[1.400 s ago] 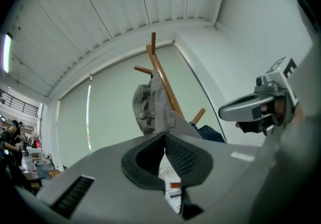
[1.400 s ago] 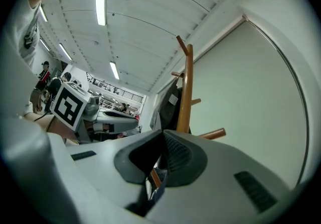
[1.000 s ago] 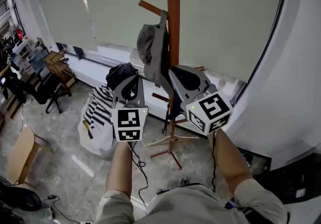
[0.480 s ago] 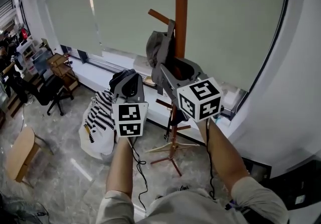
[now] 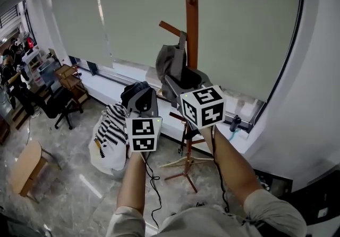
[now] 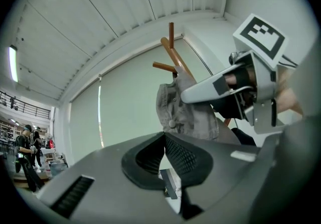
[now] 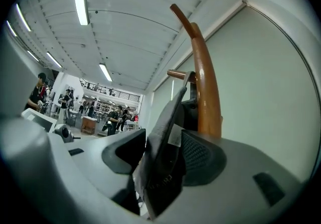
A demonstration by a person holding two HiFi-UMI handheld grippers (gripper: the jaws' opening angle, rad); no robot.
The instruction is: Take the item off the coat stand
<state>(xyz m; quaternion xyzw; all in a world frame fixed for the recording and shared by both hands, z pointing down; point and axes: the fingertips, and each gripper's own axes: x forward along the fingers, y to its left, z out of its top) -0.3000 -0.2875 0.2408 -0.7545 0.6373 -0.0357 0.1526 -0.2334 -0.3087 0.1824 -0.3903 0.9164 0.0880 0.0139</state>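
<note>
A grey fabric item (image 5: 170, 63) hangs from a slanted peg of the wooden coat stand (image 5: 191, 23). My right gripper (image 5: 179, 79) is raised to its lower edge. In the right gripper view its jaws are opening, and the grey item (image 7: 163, 132) lies between them without being pinched, just left of the stand's pole (image 7: 205, 92); the right gripper (image 7: 160, 153) counts as open. My left gripper (image 5: 142, 91) is held lower and to the left, apart from the stand. Its jaws (image 6: 163, 137) meet with nothing in them, and the grey item (image 6: 185, 112) shows beyond.
A black bag (image 5: 133, 79) rests on the window ledge (image 5: 106, 71). A black-and-white striped bag (image 5: 110, 127) stands on the floor below it. The stand's feet (image 5: 183, 164) spread on the floor. An office chair (image 5: 58, 100) and a wooden seat (image 5: 24, 164) are at the left.
My right gripper has moved left and up, from beside the stand's pole to the grey item's lower edge. The left gripper has kept its place.
</note>
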